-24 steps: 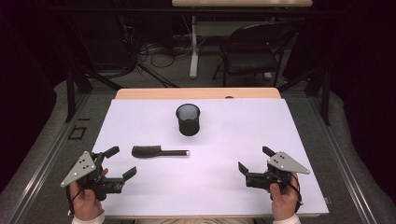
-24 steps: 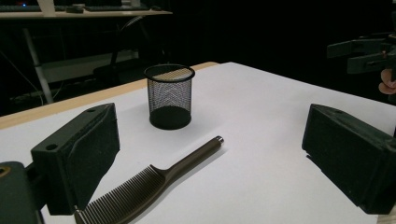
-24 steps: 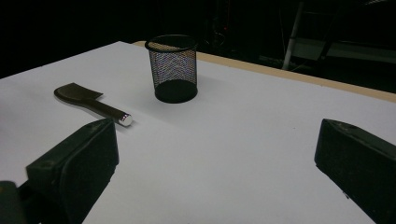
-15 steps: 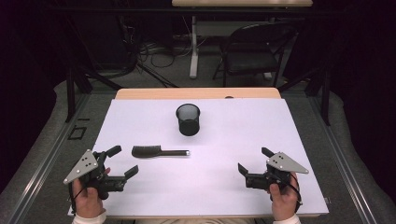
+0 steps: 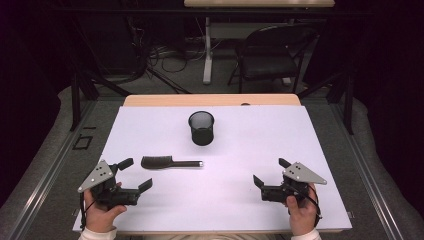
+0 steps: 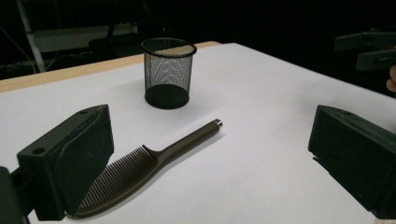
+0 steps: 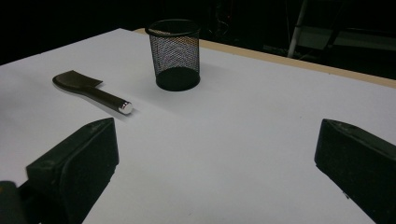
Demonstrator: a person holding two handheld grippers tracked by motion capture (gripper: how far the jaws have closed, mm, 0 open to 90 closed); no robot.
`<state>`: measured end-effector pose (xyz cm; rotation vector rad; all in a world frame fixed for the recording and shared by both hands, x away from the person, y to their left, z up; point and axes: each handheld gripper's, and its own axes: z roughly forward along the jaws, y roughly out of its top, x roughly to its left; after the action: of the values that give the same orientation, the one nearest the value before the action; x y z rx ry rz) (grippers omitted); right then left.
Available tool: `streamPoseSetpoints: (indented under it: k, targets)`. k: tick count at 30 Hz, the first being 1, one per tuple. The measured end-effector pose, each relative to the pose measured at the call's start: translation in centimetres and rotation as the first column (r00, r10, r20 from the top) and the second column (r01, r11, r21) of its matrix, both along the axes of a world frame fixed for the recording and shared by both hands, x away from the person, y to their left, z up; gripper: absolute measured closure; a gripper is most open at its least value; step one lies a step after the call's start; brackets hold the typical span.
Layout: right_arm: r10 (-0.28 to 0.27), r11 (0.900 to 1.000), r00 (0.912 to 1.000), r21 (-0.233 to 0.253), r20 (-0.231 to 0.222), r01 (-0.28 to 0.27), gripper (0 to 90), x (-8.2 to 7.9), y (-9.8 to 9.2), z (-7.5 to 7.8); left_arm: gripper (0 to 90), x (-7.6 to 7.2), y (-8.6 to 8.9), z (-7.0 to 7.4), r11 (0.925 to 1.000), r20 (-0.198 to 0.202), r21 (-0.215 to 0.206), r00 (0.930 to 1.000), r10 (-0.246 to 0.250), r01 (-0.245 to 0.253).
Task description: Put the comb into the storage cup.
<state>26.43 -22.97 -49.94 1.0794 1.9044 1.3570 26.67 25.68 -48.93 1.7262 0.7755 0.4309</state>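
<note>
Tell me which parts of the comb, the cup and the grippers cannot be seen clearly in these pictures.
- Comb: in the left gripper view, the near end of its teeth is hidden behind a jaw of the left gripper.
- Mesh cup: whether anything lies inside is too dark to tell in the high view.
- Right gripper: in the right gripper view, both jaws are cut off by the bottom edge.

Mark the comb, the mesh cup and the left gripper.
comb (image 5: pixel 170 163): high view, where the handle meets the teeth.
mesh cup (image 5: pixel 201 131): high view, front wall.
left gripper (image 5: pixel 135 173): high view, midway between its open jaws.
</note>
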Motion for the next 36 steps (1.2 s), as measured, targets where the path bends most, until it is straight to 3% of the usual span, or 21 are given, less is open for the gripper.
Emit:
streamPoseSetpoints:
  k: [7, 13, 16, 25, 30, 36]
  targets:
    - [-0.002, 1.0, 1.0, 0.001, -0.009, 0.002, 0.0, 0.0, -0.1, -0.2, 0.4, 0.1, -0.3, 0.4, 0.9992, -0.022, 0.031, 0.9995, 0.025, -0.024]
    - [0.01, 1.0, 0.9998, -0.008, -0.018, -0.01, 0.0, 0.0, 0.0, -0.2, 3.1, 0.6, -0.1, 0.7, 0.9981, -0.051, 0.023, 0.9969, 0.059, -0.058]
    - [0.012, 1.0, 0.9997, -0.015, -0.019, -0.013, 0.0, 0.1, 0.1, -0.4, 11.1, 1.1, -0.1, 1.2, 0.997, -0.062, 0.033, 0.9955, 0.072, -0.07]
    - [0.017, 1.0, 0.9997, -0.016, -0.019, -0.018, 0.0, 0.2, 0.4, -0.3, 18.6, 1.7, -0.1, 1.8, 0.9942, -0.117, 0.048, 0.9879, 0.101, -0.096]
    - [0.02, 1.0, 0.9995, -0.017, -0.024, -0.02, 0.0, 0.1, 0.4, -0.4, 31.7, 2.1, -0.4, 2.2, 0.993, -0.137, 0.065, 0.9849, 0.106, -0.098]
    - [0.024, 1.0, 0.9994, -0.017, -0.025, -0.024, 0.1, 0.2, 0.4, -0.5, 39.5, 2.7, -1.0, 3.1, 0.9884, -0.152, 0.126, 0.9829, 0.104, -0.085]
